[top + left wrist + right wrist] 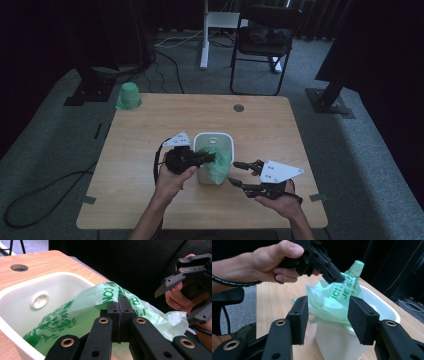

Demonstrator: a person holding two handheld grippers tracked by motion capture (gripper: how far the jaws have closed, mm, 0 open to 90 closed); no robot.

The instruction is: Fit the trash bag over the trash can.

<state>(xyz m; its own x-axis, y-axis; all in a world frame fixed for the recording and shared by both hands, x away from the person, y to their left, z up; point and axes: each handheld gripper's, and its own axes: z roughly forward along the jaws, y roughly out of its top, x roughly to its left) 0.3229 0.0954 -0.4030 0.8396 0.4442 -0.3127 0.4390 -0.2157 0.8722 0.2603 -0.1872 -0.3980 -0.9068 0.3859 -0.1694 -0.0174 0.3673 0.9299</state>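
A small white bin (216, 138) stands upright near the middle of the wooden table, seen also in the left gripper view as a white bin (22, 320) and in the right gripper view as a white bin (337, 345). A thin green printed bag (219, 162) drapes over its near rim. My left gripper (209, 158) is shut on the green bag (75, 307) at that rim, jaws pressed together. My right gripper (239, 172) is open just right of the bin, its jaws either side of the green bag (329, 305) without touching it.
A green roll of bags (128, 96) stands at the table's far left corner. A round cable hole (238, 107) is in the table top behind the bin. A black chair (262, 40) and stand legs are on the floor beyond the table.
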